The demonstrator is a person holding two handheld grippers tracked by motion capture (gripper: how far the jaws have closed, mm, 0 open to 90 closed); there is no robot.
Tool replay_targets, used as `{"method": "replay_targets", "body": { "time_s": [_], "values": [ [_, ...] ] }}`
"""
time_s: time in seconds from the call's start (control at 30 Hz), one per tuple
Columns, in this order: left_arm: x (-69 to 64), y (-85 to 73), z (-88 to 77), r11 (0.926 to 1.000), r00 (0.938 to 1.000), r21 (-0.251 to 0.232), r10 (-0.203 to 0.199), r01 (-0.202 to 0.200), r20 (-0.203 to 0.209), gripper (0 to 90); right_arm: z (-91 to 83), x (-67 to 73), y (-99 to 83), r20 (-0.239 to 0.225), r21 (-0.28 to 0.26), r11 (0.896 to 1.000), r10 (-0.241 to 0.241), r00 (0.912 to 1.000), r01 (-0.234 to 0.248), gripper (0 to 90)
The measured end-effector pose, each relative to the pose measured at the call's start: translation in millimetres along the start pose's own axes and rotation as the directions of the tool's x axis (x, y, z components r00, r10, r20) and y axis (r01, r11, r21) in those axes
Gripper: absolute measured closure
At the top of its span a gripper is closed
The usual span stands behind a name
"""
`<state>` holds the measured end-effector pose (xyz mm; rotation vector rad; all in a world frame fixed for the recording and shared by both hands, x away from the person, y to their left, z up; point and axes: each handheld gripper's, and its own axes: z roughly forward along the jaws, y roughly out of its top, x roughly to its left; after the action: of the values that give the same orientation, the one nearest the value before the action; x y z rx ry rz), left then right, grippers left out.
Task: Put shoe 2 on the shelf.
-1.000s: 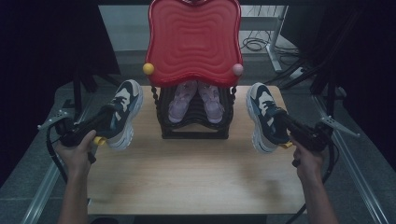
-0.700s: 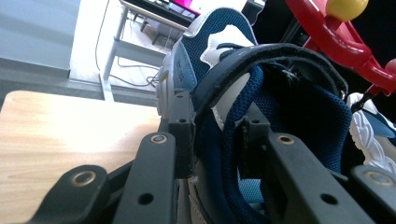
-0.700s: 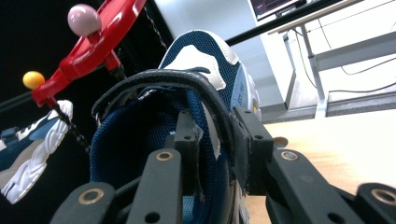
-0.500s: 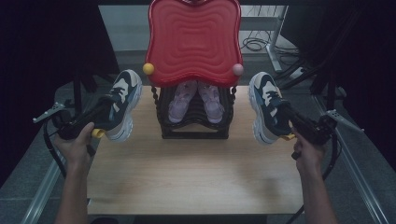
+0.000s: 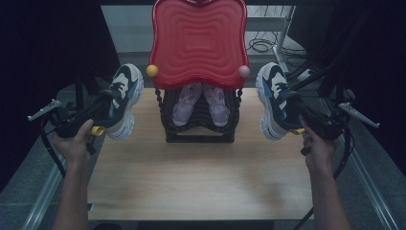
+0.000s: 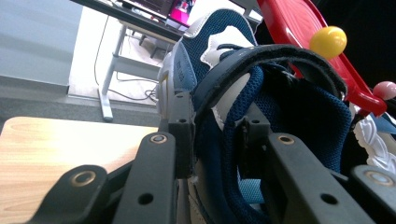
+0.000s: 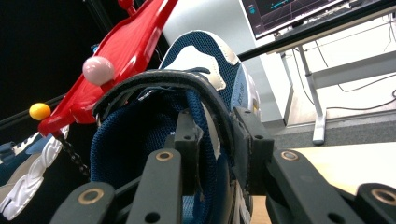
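Sneakers are what both hands are busy with: a chunky navy, white and grey mesh sneaker (image 5: 123, 100) hangs from the left tool (image 5: 98, 106) at the left edge of the pale wooden desk (image 5: 201, 177), and its twin, the matching navy and white right-hand sneaker (image 5: 275, 101), hangs from the right tool (image 5: 298, 111) near the desk's right edge. Each tool is clenched on its shoe at the padded collar by the heel opening; in the left gripper view one jaw sits outside the collar and the other inside against the blue mesh lining, and the right gripper view shows the same bite on the other shoe. Both shoes appear lifted off the desk, toes pointing away from the person, flanking a black wire shoe rack (image 5: 198, 120) that stands mid-desk with a pair of small lilac shoes (image 5: 200, 101) tucked in it. A wavy red plastic tray top (image 5: 198, 40) with a yellow knob (image 5: 152, 70) and a pink knob (image 5: 243, 71) caps the rack. My guess is these sneakers are light but bulky, with a thick stiff sole and a soft, squashy upper; the collar gives under the jaws, so the shoe may swing or droop toe-down from such a hold. The padded rim looks grippy rather than slick, and nothing here is fragile. A hold deeper on the heel counter would likely steady it better.
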<state>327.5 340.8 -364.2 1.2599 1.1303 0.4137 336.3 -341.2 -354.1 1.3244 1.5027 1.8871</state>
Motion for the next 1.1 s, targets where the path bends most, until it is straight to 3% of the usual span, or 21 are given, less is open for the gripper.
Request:
{"method": "replay_targets", "body": {
  "time_s": [0.53,0.83,1.1],
  "values": [
    [-5.3,28.0,9.1,0.9996,1.0000,-0.029,0.000,0.000,0.003,72.5,6.4,19.4,27.4,-0.013,-0.024,0.999,-0.031,0.9994,0.030,72.9],
    [-16.8,48.3,9.6,0.9986,0.9996,-0.046,0.026,-0.026,0.000,72.5,12.6,31.5,47.9,-0.036,-0.060,0.998,0.002,0.9993,-0.004,72.8],
    [-26.1,63.4,10.3,0.9979,0.9993,-0.053,0.036,-0.036,0.005,72.4,20.8,46.9,65.0,-0.037,-0.061,0.998,-0.025,0.9990,0.023,72.8]
  ]
}}
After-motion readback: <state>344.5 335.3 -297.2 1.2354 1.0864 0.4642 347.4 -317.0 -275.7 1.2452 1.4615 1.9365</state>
